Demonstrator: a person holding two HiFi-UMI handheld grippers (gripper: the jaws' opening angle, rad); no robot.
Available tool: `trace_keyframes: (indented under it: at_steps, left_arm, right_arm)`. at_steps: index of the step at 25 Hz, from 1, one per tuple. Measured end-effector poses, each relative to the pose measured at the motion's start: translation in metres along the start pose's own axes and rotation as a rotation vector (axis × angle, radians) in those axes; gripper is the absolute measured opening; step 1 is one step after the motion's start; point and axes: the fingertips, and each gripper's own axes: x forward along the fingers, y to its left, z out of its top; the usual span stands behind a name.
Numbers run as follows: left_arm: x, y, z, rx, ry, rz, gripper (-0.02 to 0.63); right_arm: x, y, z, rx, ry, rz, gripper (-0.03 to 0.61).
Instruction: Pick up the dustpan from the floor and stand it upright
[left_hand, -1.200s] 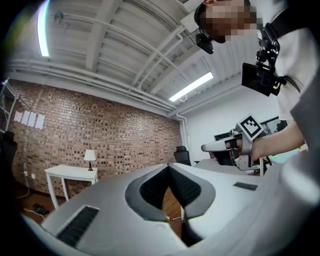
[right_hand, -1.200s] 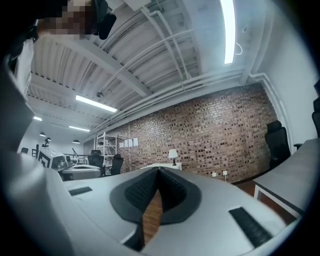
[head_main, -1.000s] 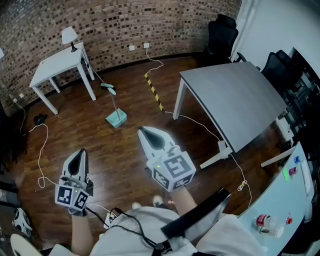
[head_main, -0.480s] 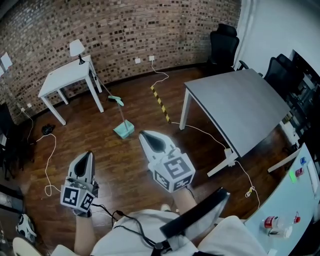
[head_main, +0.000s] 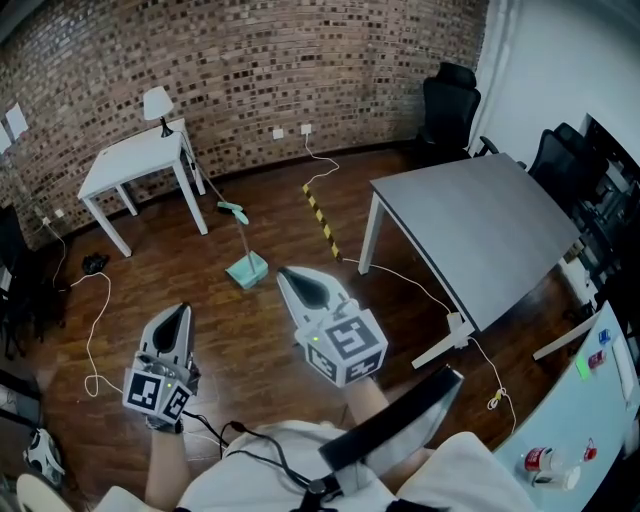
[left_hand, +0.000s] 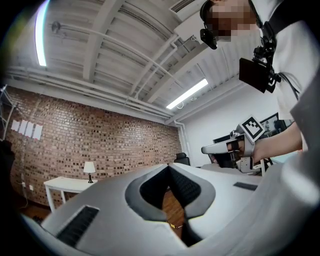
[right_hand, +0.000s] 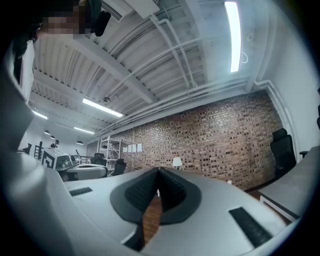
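Holding left gripper (head_main: 177, 311) and right gripper (head_main: 285, 272) shut tip to tip, empty. Well ahead of both, on the floor (head_main: 250, 340): dustpan (head_main: 247, 269) (handle slanting upward), between white table (head_main: 135, 160) and grey table (head_main: 470, 220).

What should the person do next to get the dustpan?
Probably step toward the dustpan first: it sits on the floor well ahead of the left gripper and right gripper, and both have shut, empty jaws.

Overhead head view, tool views facing wall (head_main: 250, 60)
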Motion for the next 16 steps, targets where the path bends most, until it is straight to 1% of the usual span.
trace_keyframes:
  at_steps: [10, 16]
  left_arm:
    - [0.012, 0.007, 0.001, 0.006, -0.009, 0.014, 0.005]
    - [0.019, 0.009, -0.004, -0.003, 0.003, 0.015, 0.005]
  right_arm:
    - [0.014, -0.008, -0.002, 0.004, -0.003, 0.02, -0.002]
    - [0.02, -0.015, -0.006, 0.015, 0.003, 0.021, -0.002]
